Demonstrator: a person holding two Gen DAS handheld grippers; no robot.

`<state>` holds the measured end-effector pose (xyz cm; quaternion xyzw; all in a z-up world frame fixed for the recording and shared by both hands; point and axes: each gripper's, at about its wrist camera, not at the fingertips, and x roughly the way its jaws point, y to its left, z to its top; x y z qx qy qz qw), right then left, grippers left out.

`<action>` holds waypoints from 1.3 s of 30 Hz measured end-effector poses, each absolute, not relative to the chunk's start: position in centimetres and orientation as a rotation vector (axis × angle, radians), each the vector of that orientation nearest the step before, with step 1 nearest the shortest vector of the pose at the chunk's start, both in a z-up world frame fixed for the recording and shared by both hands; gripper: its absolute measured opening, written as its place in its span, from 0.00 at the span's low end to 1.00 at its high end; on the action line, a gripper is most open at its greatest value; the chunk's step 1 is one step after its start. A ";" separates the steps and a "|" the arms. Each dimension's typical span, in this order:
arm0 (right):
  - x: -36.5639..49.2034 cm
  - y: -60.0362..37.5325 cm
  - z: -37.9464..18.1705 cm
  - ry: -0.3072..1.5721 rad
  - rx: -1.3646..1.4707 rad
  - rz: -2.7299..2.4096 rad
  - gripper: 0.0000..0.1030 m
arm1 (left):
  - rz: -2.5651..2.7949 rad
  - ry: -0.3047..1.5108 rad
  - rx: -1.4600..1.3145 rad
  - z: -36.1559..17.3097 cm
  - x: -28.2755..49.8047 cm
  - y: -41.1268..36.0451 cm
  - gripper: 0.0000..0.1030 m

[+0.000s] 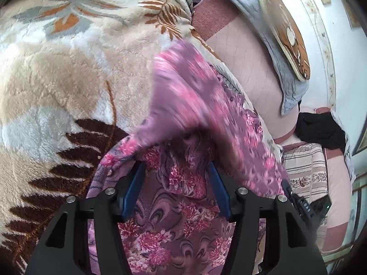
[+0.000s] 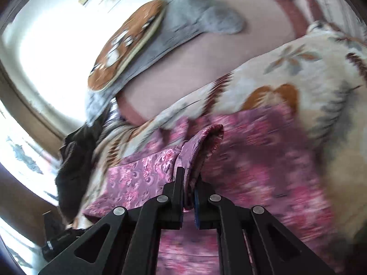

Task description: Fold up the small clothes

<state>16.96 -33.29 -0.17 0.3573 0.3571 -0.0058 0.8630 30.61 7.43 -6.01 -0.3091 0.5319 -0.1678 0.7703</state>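
Note:
A small purple garment with pink flowers [image 1: 188,105] lies on a fluffy cream leaf-patterned blanket [image 1: 68,73]. In the left wrist view my left gripper [image 1: 175,178] stands open, its blue fingers [image 1: 133,190] spread wide over the cloth, and a blurred flap of the garment hangs above the fingertips. In the right wrist view my right gripper [image 2: 189,183] is shut on a bunched fold of the same garment [image 2: 201,144], held up from the blanket [image 2: 298,73]. The rest of the garment [image 2: 263,171] spreads blurred to the right.
A pink bed sheet [image 1: 247,64] lies beyond the blanket. A grey quilted pad with a brown top [image 1: 284,36] rests on it. Black clothing [image 1: 321,130] and a striped pillow [image 1: 305,167] lie at the right. A white wall [image 2: 57,45] is behind the bed.

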 end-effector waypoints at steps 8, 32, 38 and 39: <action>15.9 -37.1 -4.8 0.887 0.819 -0.134 0.06 | -0.326 1.152 -0.689 -6.3 31.1 8.2 0.42; 12.5 -34.9 -4.3 1.076 0.681 -0.071 0.09 | -0.344 1.156 -0.020 -4.8 26.5 -1.3 0.50; 9.8 -35.1 -1.2 1.206 0.646 -0.057 0.26 | -0.392 1.264 -0.002 -3.5 22.7 2.0 0.50; 8.5 -35.3 -0.9 1.213 0.631 -0.058 0.30 | -0.385 1.266 0.011 -3.2 21.8 3.0 0.50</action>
